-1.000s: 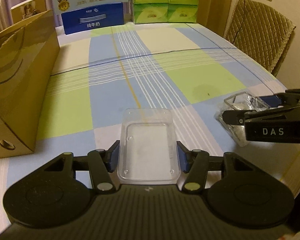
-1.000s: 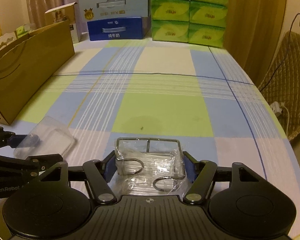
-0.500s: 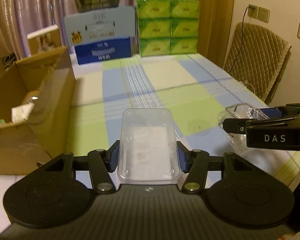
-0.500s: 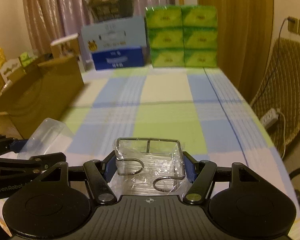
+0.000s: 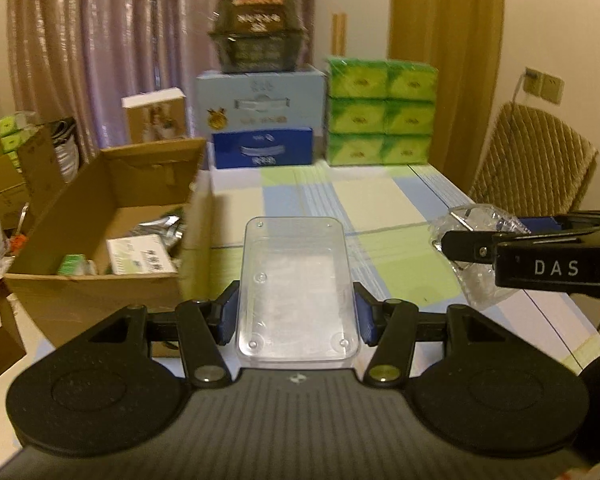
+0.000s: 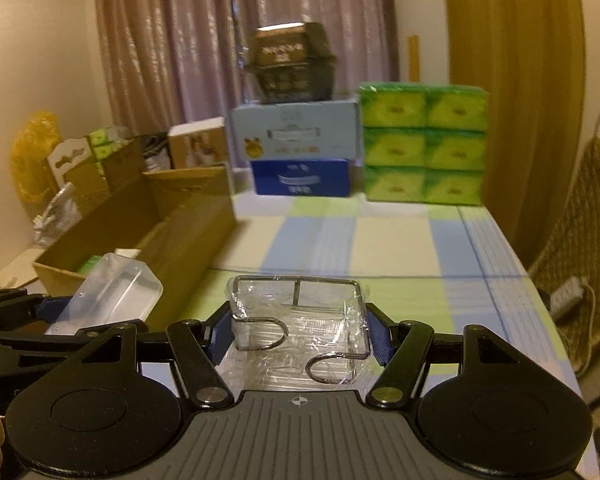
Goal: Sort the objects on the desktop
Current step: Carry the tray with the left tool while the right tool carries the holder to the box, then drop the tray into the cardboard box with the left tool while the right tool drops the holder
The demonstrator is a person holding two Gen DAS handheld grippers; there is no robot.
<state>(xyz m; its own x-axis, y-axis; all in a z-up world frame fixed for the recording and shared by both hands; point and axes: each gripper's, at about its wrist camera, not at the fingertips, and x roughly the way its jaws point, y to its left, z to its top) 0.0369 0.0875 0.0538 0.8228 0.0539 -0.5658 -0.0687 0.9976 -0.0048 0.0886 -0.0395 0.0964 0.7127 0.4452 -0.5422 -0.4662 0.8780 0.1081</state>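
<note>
Left gripper (image 5: 297,316) clamped on a clear plastic tray (image 5: 298,288), blue pads pressed on both long sides, tray up in the air over the checked tablecloth (image 5: 384,208). Right gripper (image 6: 299,330) clamped the same way on a wire rack wrapped in clear plastic (image 6: 300,320), also off the table.

Left view only: the inside of the cardboard box (image 5: 112,240) at 9 o'clock, with a silver bag and small green and white packs in it. Right gripper poking in at 3 o'clock, with its wrapped rack.

Right view only: the power strip (image 6: 566,298) near 3 o'clock beside the woven chair (image 6: 592,248), and the left gripper with its tray at 8 o'clock, just in front of the box edge.

Wide bare cloth ahead toward 12 o'clock, up to the blue carton (image 6: 300,148) and green tissue packs (image 6: 422,144). Table edge close on the right.
</note>
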